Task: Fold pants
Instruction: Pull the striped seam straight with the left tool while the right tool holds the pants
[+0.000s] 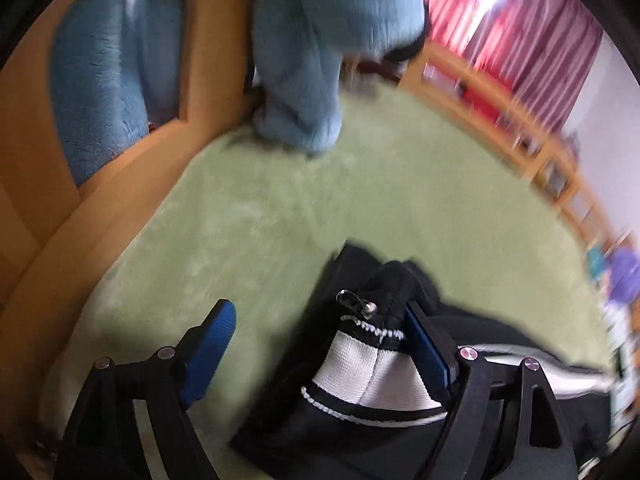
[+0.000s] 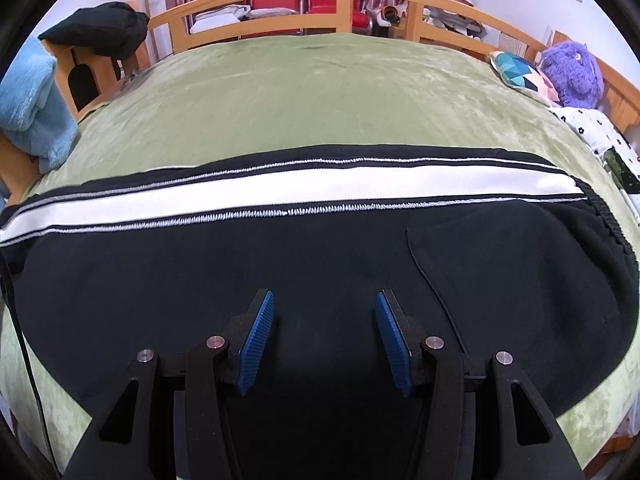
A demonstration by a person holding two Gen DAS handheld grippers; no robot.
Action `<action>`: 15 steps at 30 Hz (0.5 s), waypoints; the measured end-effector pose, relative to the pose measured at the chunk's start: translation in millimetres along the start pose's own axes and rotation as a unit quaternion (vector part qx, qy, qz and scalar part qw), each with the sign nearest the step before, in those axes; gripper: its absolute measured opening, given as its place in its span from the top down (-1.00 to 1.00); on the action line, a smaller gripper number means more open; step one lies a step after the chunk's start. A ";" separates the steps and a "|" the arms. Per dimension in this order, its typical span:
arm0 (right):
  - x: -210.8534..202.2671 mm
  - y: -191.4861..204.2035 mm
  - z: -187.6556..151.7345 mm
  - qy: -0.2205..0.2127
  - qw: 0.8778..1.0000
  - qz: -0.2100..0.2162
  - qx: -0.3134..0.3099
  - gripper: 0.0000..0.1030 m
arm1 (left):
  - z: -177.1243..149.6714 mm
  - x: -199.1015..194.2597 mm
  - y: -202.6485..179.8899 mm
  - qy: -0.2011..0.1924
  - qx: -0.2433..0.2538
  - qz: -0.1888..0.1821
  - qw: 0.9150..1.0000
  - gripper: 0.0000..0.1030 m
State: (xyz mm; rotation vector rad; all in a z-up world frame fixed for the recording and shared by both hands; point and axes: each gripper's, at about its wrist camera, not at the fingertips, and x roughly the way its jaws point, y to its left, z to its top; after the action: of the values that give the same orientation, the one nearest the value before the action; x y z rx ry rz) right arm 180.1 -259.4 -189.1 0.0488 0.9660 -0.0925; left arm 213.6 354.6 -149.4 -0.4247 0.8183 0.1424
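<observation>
Black pants (image 2: 280, 272) with a white side stripe lie flat across the green bed cover (image 2: 320, 96). My right gripper (image 2: 324, 304) is open just above the black fabric, holding nothing. In the left wrist view my left gripper (image 1: 320, 312) is open, its jaws wide apart. A bunched end of the pants (image 1: 372, 340), with a white stripe and a zipper pull (image 1: 356, 302), lies between the fingers against the right pad (image 1: 426, 348); the left pad (image 1: 212, 344) stands clear of it. The left wrist view is motion-blurred.
A light blue fleece blanket (image 1: 304, 60) hangs over the wooden bed frame (image 1: 132, 184); it also shows in the right wrist view (image 2: 32, 108). A dark garment (image 2: 100, 28) sits on the bedpost. A patterned pillow (image 2: 520, 72) and a purple plush toy (image 2: 572, 72) lie at the far right.
</observation>
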 end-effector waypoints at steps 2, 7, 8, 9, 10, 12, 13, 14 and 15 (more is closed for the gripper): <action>-4.3 -0.2 -3.4 0.003 1.000 0.001 0.000 -0.02 | 3.6 -4.8 -5.3 -0.002 0.018 0.023 1.000 -0.71; -10.8 -1.4 -5.9 0.003 1.000 0.001 0.005 -0.02 | 7.8 -26.4 -12.4 -0.039 0.033 0.017 0.999 -0.69; -12.2 -1.1 -5.5 0.002 1.000 0.000 0.005 -0.02 | 8.1 -29.9 -10.4 -0.033 0.025 -0.012 0.999 -0.76; -13.1 -1.0 -4.7 0.001 1.000 -0.001 0.006 -0.02 | 7.9 -30.2 -11.5 -0.017 0.022 -0.026 0.999 -0.78; -14.4 -0.5 -4.0 0.000 1.000 0.003 0.008 -0.02 | 7.0 -28.8 -12.9 -0.004 0.024 -0.032 0.999 -0.78; -15.5 0.5 -3.6 -0.001 1.000 0.007 0.007 -0.02 | 0.0 -26.1 -17.9 0.009 0.045 -0.018 0.999 -0.78; -16.2 1.5 -3.5 -0.003 1.000 0.007 0.005 -0.02 | -4.4 -23.9 -19.5 0.009 0.056 -0.014 0.998 -0.78; -17.0 3.4 -3.9 -0.007 1.000 0.007 0.002 -0.02 | -9.4 -17.2 -18.5 0.011 0.064 -0.013 0.998 -0.78; -17.2 3.3 -4.9 -0.007 1.000 0.008 0.001 -0.02 | -12.7 -10.1 -15.9 0.015 0.063 -0.008 0.998 -0.78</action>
State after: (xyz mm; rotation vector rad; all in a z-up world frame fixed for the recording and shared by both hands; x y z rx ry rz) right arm 166.7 -254.7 -177.7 0.0577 0.9507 -0.0793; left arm 202.7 335.3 -144.7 -0.3144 0.8494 0.0696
